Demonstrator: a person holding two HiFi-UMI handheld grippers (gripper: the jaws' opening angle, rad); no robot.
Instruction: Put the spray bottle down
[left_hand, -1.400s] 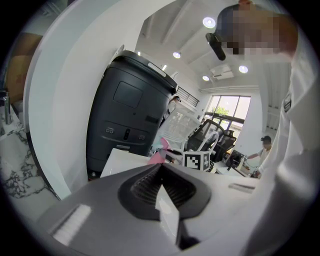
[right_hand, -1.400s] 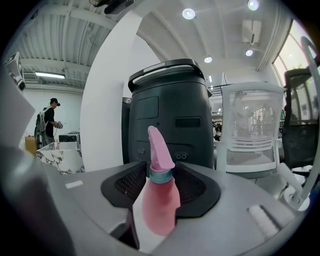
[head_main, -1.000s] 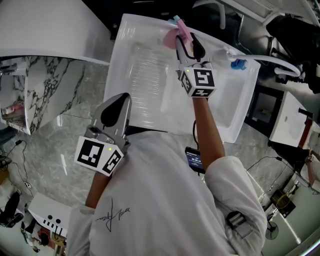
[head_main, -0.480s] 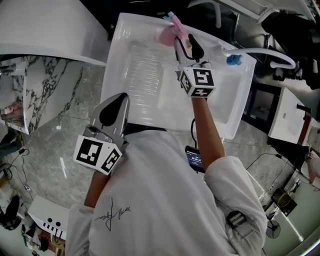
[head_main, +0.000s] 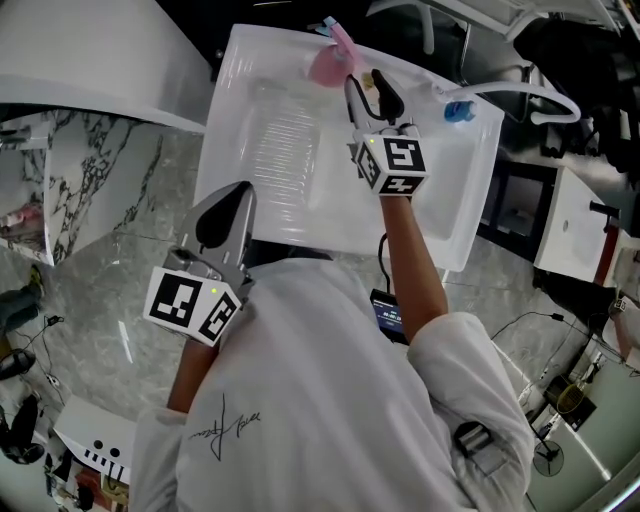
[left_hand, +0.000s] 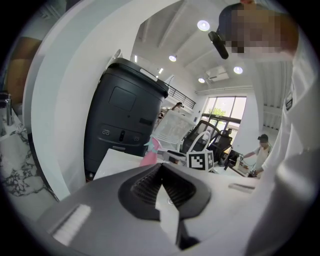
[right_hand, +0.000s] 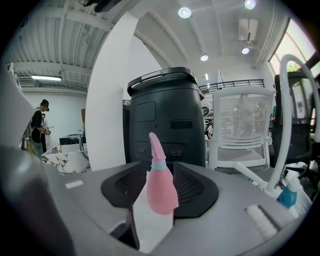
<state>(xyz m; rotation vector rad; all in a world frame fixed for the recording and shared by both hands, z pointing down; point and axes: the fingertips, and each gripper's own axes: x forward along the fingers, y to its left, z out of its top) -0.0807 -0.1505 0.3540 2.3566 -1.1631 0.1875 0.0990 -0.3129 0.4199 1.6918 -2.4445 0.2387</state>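
Spray bottle (head_main: 328, 66), just one, stands free before the parted right tongs (head_main: 368, 88).

Left gripper (left_hand: 161, 168), jaws together, before a black bin (left_hand: 125, 125)

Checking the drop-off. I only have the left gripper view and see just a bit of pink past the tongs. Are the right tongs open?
Observer: Yes. In the right gripper view, the right gripper has its tongs apart, and the spray bottle stands upright in line with the gap.
Operator: Is it on the table?
Observer: In the head view it stands near the far edge of the white table, right by the tong tips.
Operator: Anything else up there?
Observer: A small blue item sits near the table's far right corner.
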